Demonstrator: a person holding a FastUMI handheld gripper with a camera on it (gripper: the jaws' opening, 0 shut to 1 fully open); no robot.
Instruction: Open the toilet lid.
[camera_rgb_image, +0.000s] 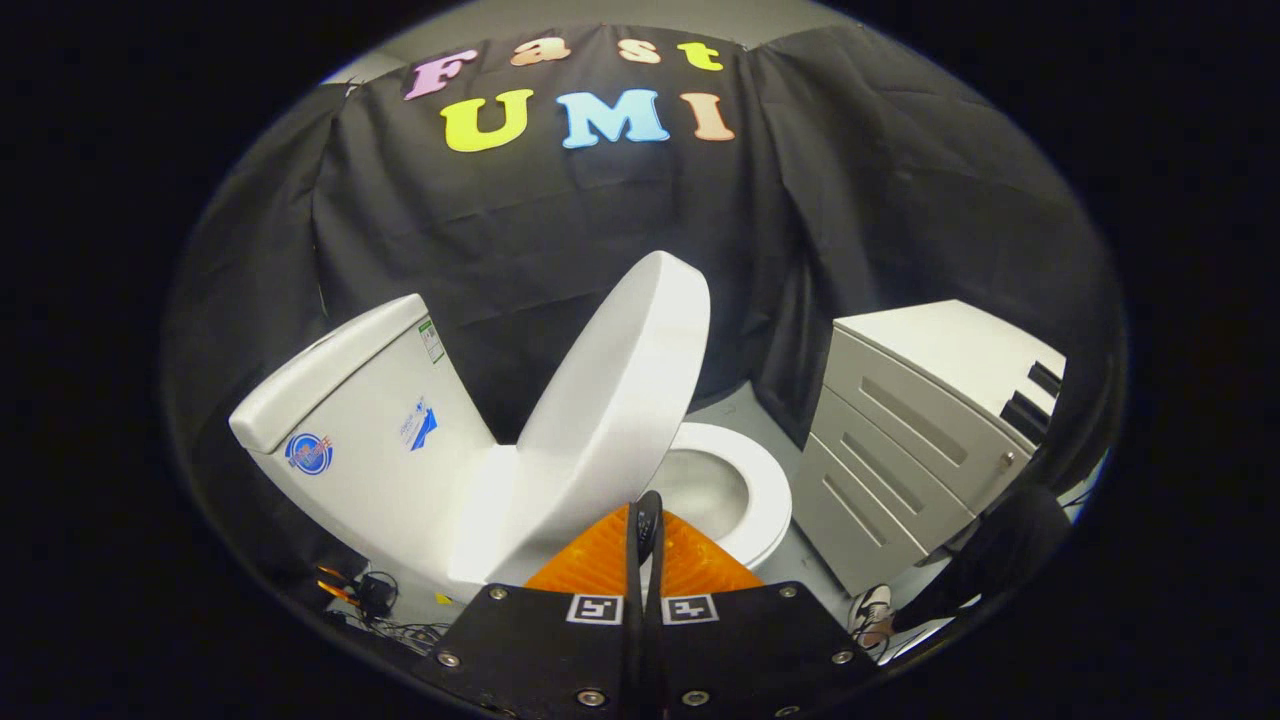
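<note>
A: What takes up most of the room?

B: The booth's black cloth wall (620, 220) hangs behind everything; in front of it stands the white toilet (480, 480), with its tank (350, 420) at one side and its bowl (715, 485) at the other; the tank's flat top edge runs up toward the cloth, and two stickers sit on its face.

A: And the toilet lid?

B: The toilet lid (620, 380) is raised, tilted up from its hinge near the tank; its rounded upper edge stands clear against the cloth; its underside faces the bowl, whose seat ring (765, 490) lies bare and open just beyond the fingers.

A: What bounds the free space?

B: A grey drawer cabinet (920, 420) stands beside the bowl, its near corner close to the seat ring's outer edge; a narrow strip of pale floor (730, 405) runs between them back to the cloth; by the cabinet's foot a dark trouser leg (1000, 550) and a shoe (872, 612) of a person show; below the tank some black cables (385, 605) lie on the floor.

A: The hand-held gripper?

B: The hand-held gripper (645, 520) sits low, just ahead of the lid's lower edge; its two fingers are clenched together with no gap between them, grasping nothing; their tips lie against the lid's edge where it meets the bowl, though I cannot tell whether they truly touch it.
</note>
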